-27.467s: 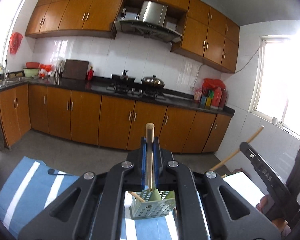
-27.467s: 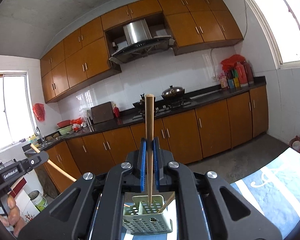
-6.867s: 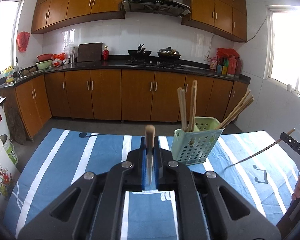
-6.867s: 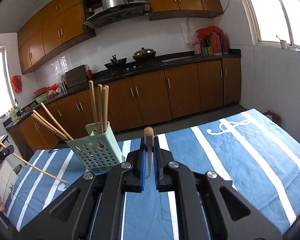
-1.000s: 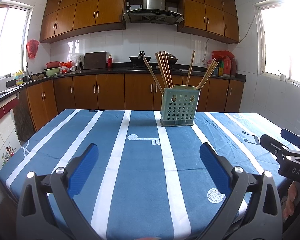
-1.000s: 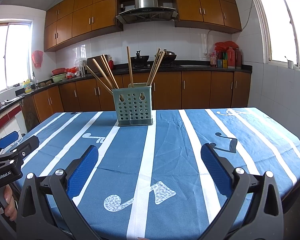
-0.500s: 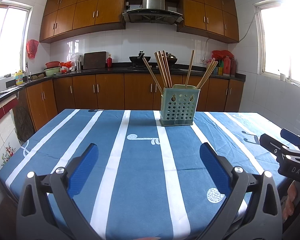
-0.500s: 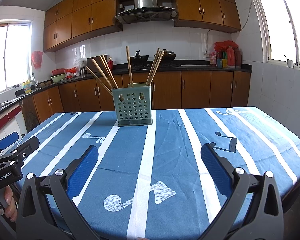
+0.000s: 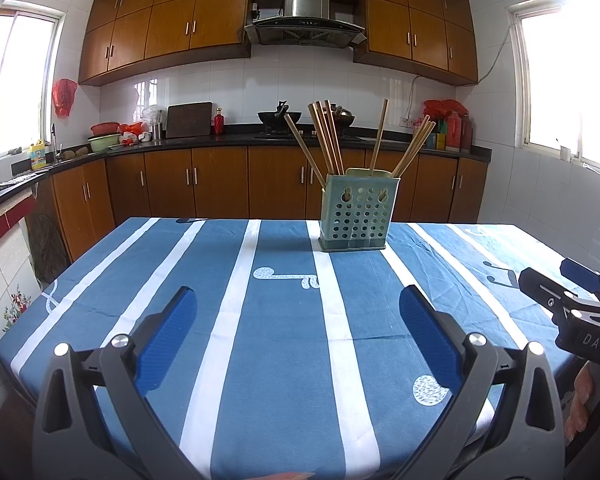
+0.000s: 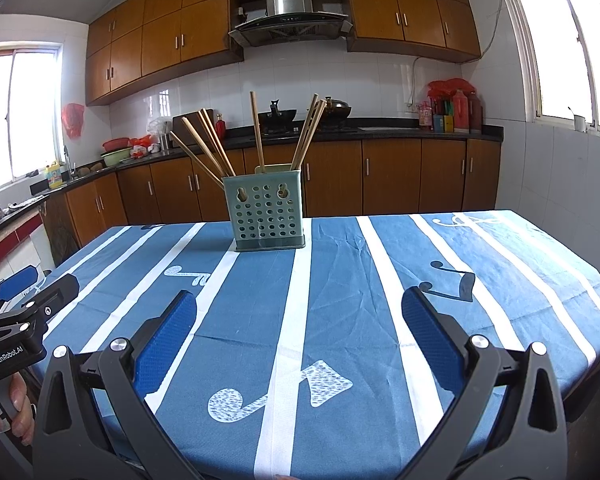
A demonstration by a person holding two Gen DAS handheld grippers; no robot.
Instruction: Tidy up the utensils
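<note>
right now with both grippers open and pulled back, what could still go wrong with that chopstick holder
The chopsticks lean outward well above the rim of the green holder, so a bump might tip it or flick sticks out. The holder stands on a loose, wrinkled tablecloth; a gripper catching the cloth could drag it over.

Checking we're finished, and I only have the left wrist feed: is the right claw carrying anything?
Observer: No. The right claw is wide open, with nothing between its blue pads.
Operator: Any chopsticks lying on the cloth on its side?
Observer: None show. The tablecloth out to its right edge bears only printed notes.
Operator: How does my left claw look from there?
Observer: The left claw sits off the table's near left corner, with a hand wrapped around its handle.
</note>
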